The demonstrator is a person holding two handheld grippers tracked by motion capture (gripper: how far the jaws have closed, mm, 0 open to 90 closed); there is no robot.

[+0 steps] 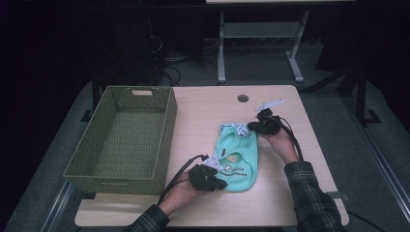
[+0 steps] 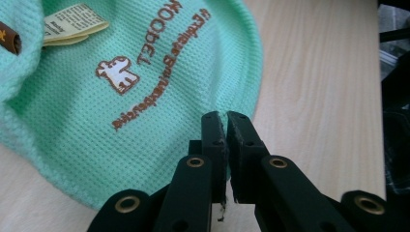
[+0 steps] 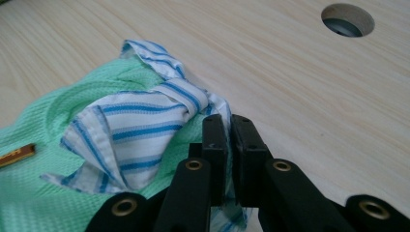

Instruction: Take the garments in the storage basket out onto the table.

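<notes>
A small mint-green pet shirt (image 1: pixel 239 154) lies flat on the wooden table (image 1: pixel 203 111), its blue-and-white striped collar (image 1: pixel 237 129) at the far end. At the shirt's near hem, my left gripper (image 1: pixel 220 183) is shut on the edge of the cloth. In the left gripper view the jaws meet at the hem (image 2: pixel 226 118), below the brown printed lettering (image 2: pixel 145 87). My right gripper (image 1: pixel 251 126) is at the far right corner, shut on the striped collar (image 3: pixel 145 125). Striped cloth shows between those jaws (image 3: pixel 229 121).
A green woven basket (image 1: pixel 116 180), with nothing in it, stands along the table's left side. A round cable hole (image 1: pixel 242 98) sits near the far edge, past the right gripper. Bare wood lies right of the shirt. A yellow label (image 2: pixel 72 21) sits inside the shirt.
</notes>
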